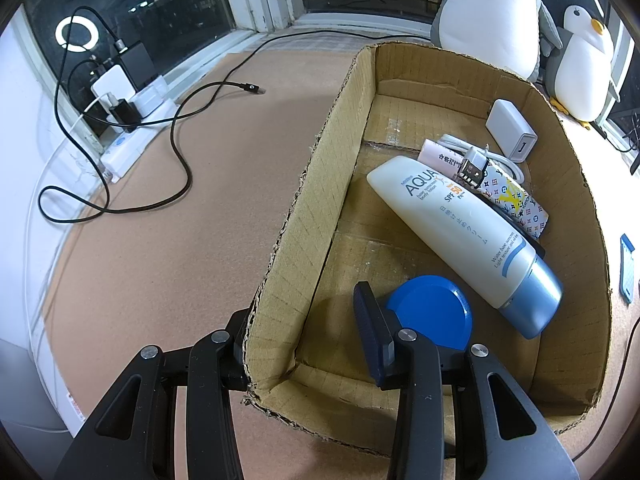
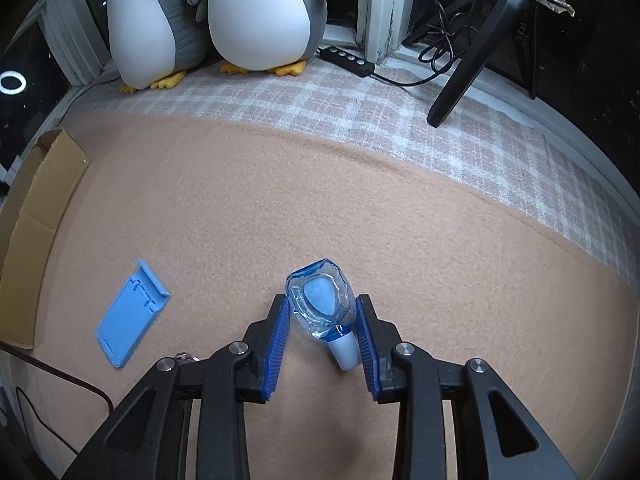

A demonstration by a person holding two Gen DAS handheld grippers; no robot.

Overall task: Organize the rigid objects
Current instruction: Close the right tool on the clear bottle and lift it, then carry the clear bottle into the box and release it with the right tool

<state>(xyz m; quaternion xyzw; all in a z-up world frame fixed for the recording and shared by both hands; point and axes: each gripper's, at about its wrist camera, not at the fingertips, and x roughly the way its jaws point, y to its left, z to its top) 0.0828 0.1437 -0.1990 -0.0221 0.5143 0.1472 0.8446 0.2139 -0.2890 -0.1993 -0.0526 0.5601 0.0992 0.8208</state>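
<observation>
A cardboard box lies on the tan mat. In it are a white sunscreen tube, a round blue lid, a white charger, a patterned case and a white cable. My left gripper is open and straddles the box's near left wall, one finger inside beside the lid. My right gripper is open around a small clear blue bottle with a white cap, lying on the mat. A light blue phone stand lies to its left.
Two plush penguins stand at the back by the window. A black cable and a power strip with chargers lie at the far left. A black tripod leg and switch cable stand at the back right. The box edge shows at left.
</observation>
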